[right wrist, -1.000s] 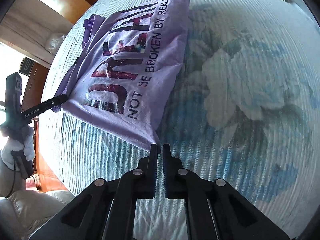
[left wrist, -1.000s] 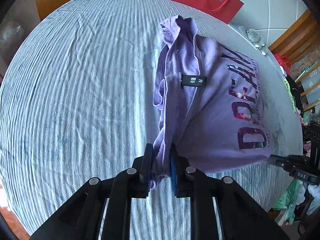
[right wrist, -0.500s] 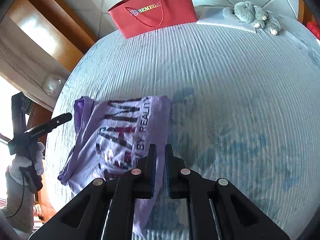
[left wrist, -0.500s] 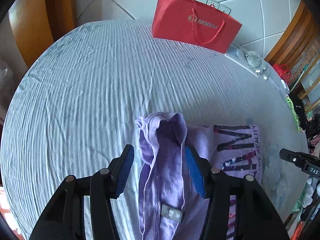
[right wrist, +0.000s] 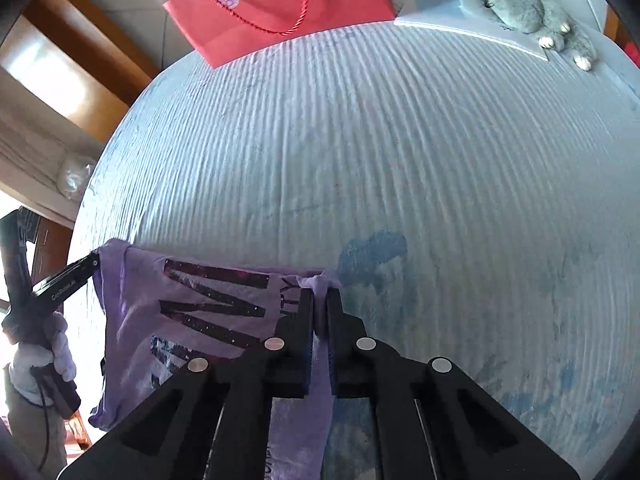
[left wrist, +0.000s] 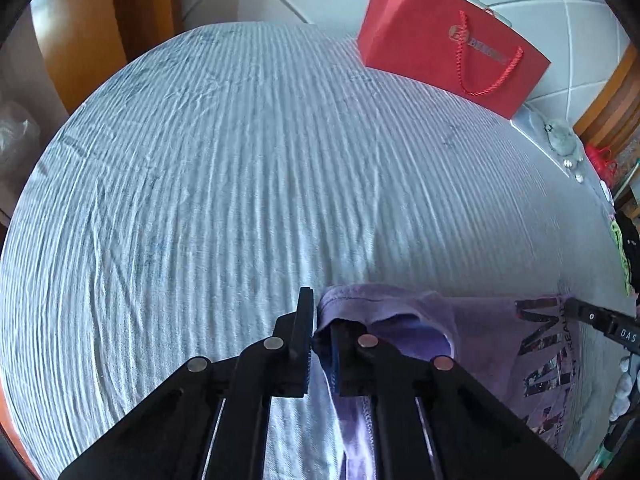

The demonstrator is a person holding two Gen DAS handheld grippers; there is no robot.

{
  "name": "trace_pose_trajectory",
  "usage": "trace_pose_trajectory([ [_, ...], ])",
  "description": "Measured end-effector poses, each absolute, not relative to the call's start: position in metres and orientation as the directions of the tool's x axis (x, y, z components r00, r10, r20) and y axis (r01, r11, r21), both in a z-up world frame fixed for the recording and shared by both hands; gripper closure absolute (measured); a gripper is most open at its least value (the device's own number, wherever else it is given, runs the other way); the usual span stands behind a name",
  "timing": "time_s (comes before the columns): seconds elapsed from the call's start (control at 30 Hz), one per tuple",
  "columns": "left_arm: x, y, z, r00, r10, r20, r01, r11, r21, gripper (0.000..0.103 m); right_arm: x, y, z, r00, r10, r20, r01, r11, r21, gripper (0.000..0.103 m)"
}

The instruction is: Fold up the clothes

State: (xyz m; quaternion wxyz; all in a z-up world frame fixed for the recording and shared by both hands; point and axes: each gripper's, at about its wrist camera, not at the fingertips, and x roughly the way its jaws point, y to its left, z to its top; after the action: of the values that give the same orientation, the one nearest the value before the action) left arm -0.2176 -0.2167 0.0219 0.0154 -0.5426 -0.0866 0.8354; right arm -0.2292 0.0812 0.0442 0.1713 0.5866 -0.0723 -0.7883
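Note:
A lilac T-shirt (left wrist: 480, 332) with dark printed letters lies at the near edge of a pale blue striped bed sheet (left wrist: 240, 180). My left gripper (left wrist: 322, 336) is shut on the shirt's collar corner. My right gripper (right wrist: 319, 308) is shut on the shirt's (right wrist: 192, 312) other top corner. The two grippers hold the shirt's top edge stretched between them. The left gripper (right wrist: 86, 266) also shows in the right wrist view, held by a gloved hand. The right gripper's fingers (left wrist: 576, 310) show at the right of the left wrist view. The shirt's lower part is hidden behind the grippers.
A red paper gift bag (left wrist: 448, 40) stands at the bed's far edge against a tiled wall. A grey plush rabbit (right wrist: 532, 12) lies on a pillow at the far right. Wooden furniture (right wrist: 72, 64) borders the bed on the left.
Both grippers have moved to the shirt's far top edge. The left gripper let go, opened over the collar, and has shut on the collar corner. The right gripper now grips the other corner.

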Motion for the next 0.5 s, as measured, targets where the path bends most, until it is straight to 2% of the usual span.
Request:
trace_pose_trajectory([
  [0.13,-0.218,-0.215,0.022,-0.426,0.123,-0.896,0.05,-0.986,-0.159,0.094,-0.23,0.076,0.042,-0.261,-0.32,-0.911,0.195,-0.941,0.275,0.097],
  [0.2,-0.214,-0.211,0.027,-0.432,0.127,-0.893,0.028,-0.988,-0.154,0.093,-0.225,0.077,0.051,-0.284,-0.325,-0.902,0.204,-0.94,0.275,0.092],
  [0.27,-0.198,-0.211,0.043,-0.456,0.141,-0.879,-0.008,-0.988,-0.155,0.075,-0.213,0.084,0.066,-0.321,-0.345,-0.882,0.217,-0.933,0.286,0.09],
  [0.3,-0.188,-0.211,0.051,-0.466,0.154,-0.871,-0.026,-0.987,-0.16,0.056,-0.205,0.09,0.075,-0.337,-0.365,-0.868,0.226,-0.926,0.302,0.086],
  [0.33,-0.177,-0.209,0.056,-0.473,0.166,-0.865,-0.048,-0.985,-0.163,0.045,-0.195,0.094,0.082,-0.341,-0.384,-0.858,0.237,-0.918,0.317,0.084],
  [0.4,-0.154,-0.202,0.061,-0.471,0.178,-0.864,-0.096,-0.984,-0.15,0.045,-0.173,0.1,0.085,-0.318,-0.394,-0.862,0.258,-0.911,0.322,0.071],
  [0.5,-0.129,-0.188,0.061,-0.456,0.214,-0.864,-0.146,-0.975,-0.165,0.045,-0.139,0.104,0.08,-0.26,-0.403,-0.878,0.274,-0.902,0.333,0.071],
])
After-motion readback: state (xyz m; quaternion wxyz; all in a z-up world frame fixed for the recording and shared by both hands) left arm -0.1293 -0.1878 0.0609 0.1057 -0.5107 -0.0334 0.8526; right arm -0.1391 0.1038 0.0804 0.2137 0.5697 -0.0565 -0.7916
